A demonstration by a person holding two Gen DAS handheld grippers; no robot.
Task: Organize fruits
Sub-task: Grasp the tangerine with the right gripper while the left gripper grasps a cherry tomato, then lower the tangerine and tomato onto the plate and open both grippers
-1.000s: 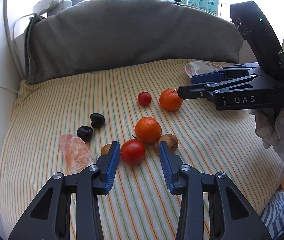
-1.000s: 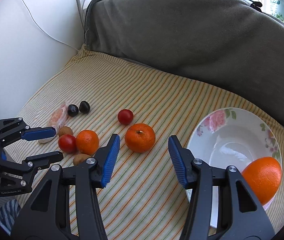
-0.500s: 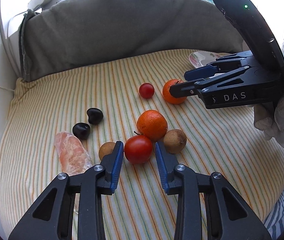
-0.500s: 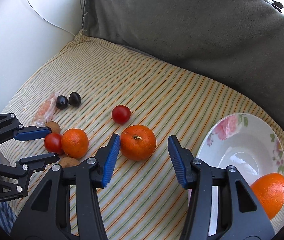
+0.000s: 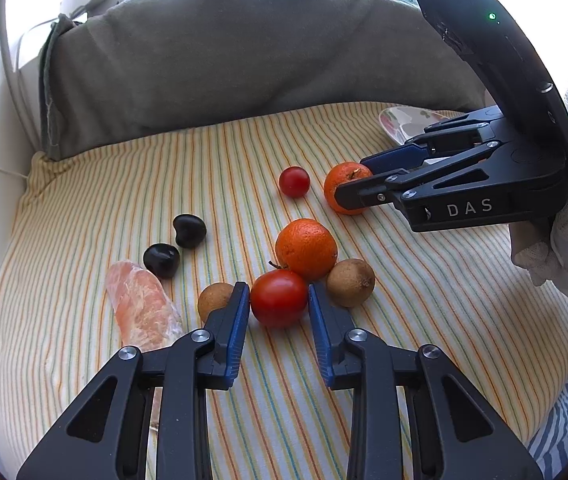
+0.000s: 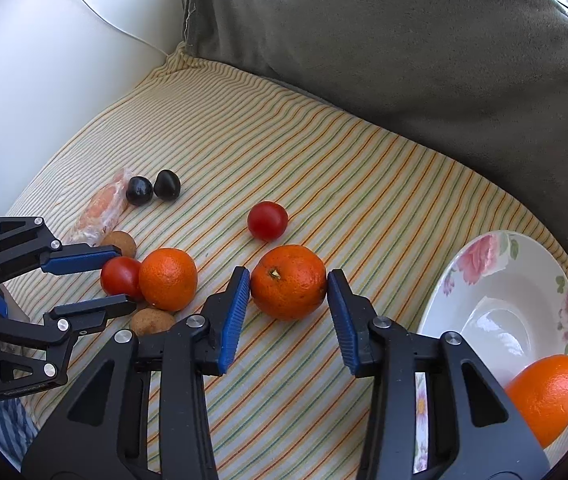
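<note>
My left gripper [image 5: 279,298] is closed around a red tomato [image 5: 279,298] on the striped cloth, both pads touching it. A tangerine [image 5: 306,249] and two brown fruits [image 5: 350,282] press against the tomato. My right gripper [image 6: 288,282] is shut on a second tangerine [image 6: 288,282], pads against its sides; it also shows in the left wrist view [image 5: 344,193]. A floral bowl [image 6: 500,304] at the right holds an orange [image 6: 546,394]. A small red tomato [image 6: 267,220] lies just behind the right gripper.
Two dark plums [image 5: 175,242] and a plastic-wrapped pink piece [image 5: 141,310] lie at the left. A grey cushion [image 5: 243,52] backs the striped cloth [image 5: 123,184]. A white wall with a cable stands at the left.
Both grippers moved forward and narrowed: the left onto the red tomato, the right onto the tangerine beside the bowl.
</note>
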